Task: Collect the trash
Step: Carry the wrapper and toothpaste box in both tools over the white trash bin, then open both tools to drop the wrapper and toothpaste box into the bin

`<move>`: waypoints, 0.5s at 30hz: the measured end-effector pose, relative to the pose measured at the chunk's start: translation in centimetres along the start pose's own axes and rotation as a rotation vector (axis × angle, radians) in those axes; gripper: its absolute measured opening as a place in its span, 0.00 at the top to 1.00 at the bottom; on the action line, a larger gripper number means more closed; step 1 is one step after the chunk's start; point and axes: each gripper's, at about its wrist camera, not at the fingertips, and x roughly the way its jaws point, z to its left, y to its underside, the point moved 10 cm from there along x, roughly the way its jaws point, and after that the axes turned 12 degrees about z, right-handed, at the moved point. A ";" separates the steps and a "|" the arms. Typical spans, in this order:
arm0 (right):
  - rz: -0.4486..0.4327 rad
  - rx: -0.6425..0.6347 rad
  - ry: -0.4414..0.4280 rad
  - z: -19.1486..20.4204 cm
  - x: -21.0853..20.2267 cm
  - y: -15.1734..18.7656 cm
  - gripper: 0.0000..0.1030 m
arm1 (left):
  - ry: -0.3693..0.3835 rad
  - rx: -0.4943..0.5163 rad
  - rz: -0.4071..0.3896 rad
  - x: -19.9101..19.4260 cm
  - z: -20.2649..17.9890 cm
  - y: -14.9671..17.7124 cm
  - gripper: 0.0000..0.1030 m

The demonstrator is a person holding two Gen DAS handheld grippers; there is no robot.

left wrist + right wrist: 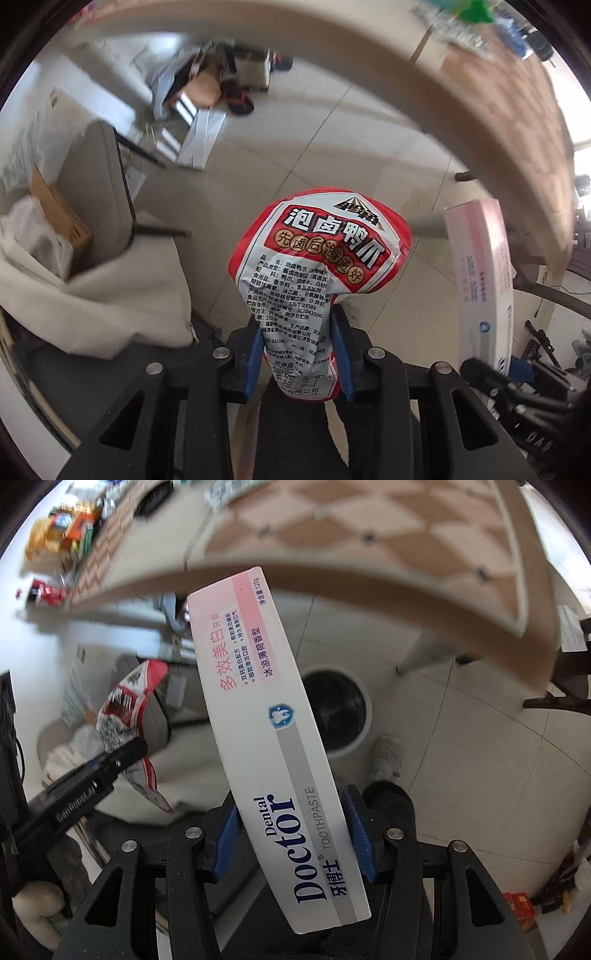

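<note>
Left wrist view shows the left gripper (299,354) clamped on a red-and-white snack wrapper (317,254) above the tiled floor (295,140), while the right gripper (291,834) pinches a toothpaste box (258,709) over a round white bin (345,709).

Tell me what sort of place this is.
Probably a lived-in home room: pale tiled floor, a table with a brown diamond-patterned top, a round white waste bin on the floor, and cardboard boxes piled nearby.
</note>
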 end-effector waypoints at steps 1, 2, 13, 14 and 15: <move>0.020 -0.009 0.015 -0.3 1.5 0.4 0.47 | 0.009 -0.016 0.019 1.7 0.2 -0.1 0.71; 0.042 -0.015 0.028 -0.7 3.1 0.6 0.47 | 0.022 -0.029 0.040 3.8 0.2 -0.4 0.71; 0.189 0.047 0.077 -5.6 20.8 -5.4 0.47 | 0.165 -0.125 0.218 23.3 0.4 -6.8 0.70; 0.206 0.043 0.079 -6.7 22.2 -5.8 0.47 | 0.169 -0.130 0.234 24.9 0.4 -7.3 0.70; 0.220 0.048 0.083 -7.3 23.6 -6.4 0.47 | 0.169 -0.131 0.245 26.1 0.3 -7.5 0.70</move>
